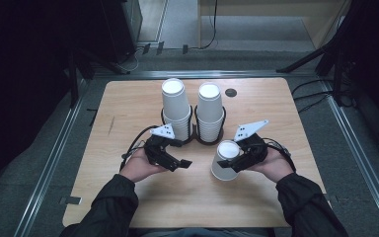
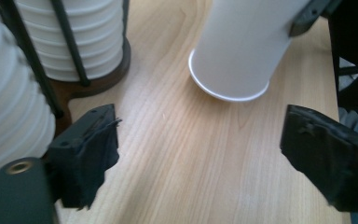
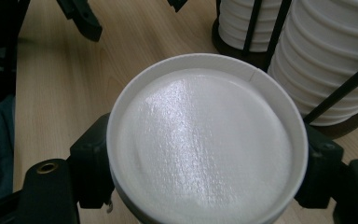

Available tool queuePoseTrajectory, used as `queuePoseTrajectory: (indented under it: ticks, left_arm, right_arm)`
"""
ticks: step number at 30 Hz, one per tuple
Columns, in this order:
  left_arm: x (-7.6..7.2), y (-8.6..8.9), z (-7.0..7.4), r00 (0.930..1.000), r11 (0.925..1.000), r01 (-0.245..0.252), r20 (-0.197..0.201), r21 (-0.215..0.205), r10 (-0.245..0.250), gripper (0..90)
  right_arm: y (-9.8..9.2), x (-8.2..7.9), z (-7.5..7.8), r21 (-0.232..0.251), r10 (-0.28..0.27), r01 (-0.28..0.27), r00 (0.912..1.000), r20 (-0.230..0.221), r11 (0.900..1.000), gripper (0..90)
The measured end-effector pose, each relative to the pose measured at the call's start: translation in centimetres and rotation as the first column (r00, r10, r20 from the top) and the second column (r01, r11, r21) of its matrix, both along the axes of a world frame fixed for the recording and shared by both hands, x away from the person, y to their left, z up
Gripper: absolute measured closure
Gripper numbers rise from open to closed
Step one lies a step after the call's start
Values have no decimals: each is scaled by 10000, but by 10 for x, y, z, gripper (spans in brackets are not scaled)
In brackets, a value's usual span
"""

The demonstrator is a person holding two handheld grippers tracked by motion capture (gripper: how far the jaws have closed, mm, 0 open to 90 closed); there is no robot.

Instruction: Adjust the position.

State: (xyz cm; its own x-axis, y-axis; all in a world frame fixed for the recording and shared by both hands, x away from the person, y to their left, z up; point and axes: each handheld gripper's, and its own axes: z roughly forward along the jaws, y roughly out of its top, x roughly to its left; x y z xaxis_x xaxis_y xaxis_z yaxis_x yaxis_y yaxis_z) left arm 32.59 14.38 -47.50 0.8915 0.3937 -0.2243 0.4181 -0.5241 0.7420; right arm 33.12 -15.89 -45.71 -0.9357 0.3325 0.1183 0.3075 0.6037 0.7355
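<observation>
White paper cup, light woodgrain table

You had one white paper cup upside down just right of centre in the lower half of the high view, its flat base up and its wider rolled rim toward the tabletop. It was tilted, the base leaning toward the right of the frame. The right gripper clasped its upper wall from both sides. In the left gripper view the cup sat at the upper middle, its rim low over the wood; you could not tell whether it touched. In the right gripper view its round, faintly textured base lay at centre, ringed by a raised lip.
</observation>
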Motion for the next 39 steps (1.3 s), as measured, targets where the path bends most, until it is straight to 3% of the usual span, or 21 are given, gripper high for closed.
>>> queuePoseTrajectory:
  ticks: [3, 4, 8, 11, 12, 17, 20, 26, 31, 39]
  left_arm:
    - [0, -1, -1, 9994, 9996, 255, -225, -140, -258, 90]
    - [0, -3, -3, 9993, 9994, 345, -137, -16, -345, 123]
    - [1, -6, -6, 9997, 9997, 236, -74, 9, -236, 120]
    - [1, -6, -7, 9998, 9998, 198, -98, -94, -198, 101]
    - [1, -7, -8, 9994, 9991, 286, -209, -312, -292, 95]
    - [-2, -17, -10, 9988, 9988, 498, -10, -26, -498, 23]
    - [-3, -23, -11, 9984, 9984, 558, -37, -61, -558, 16]
    - [-4, -34, -14, 9978, 9976, 668, -27, 177, -667, 0]
    - [-6, -38, -13, 9963, 9963, 860, 19, -2, -860, 0]
    - [-9, -45, -13, 9945, 9941, 1046, 83, -292, -1044, 0]
  right_arm:
    - [0, 1, 3, 270, -16, 17, 10000, -31, 9996, 239]
    - [1, 2, 3, 382, 17, -17, 10000, -9, 9993, 239]
    - [6, 6, 2, 534, 209, -204, 9997, -94, 9984, 239]
    - [8, 9, 1, 598, 228, -220, 9997, -124, 9980, 239]
    - [10, 10, 2, 680, 219, -210, 9997, -129, 9975, 239]
    - [14, 7, 9, 1005, 353, -357, 9994, 50, 9943, 239]
    - [14, 7, 10, 1093, 415, -419, 9991, 67, 9931, 239]
    - [18, 5, 18, 1577, 528, -531, 9986, 59, 9861, 240]
    - [24, 3, 23, 1834, 656, -674, 9977, 162, 9807, 240]
    - [35, 0, 27, 2419, 1000, -955, 9950, -63, 9656, 241]
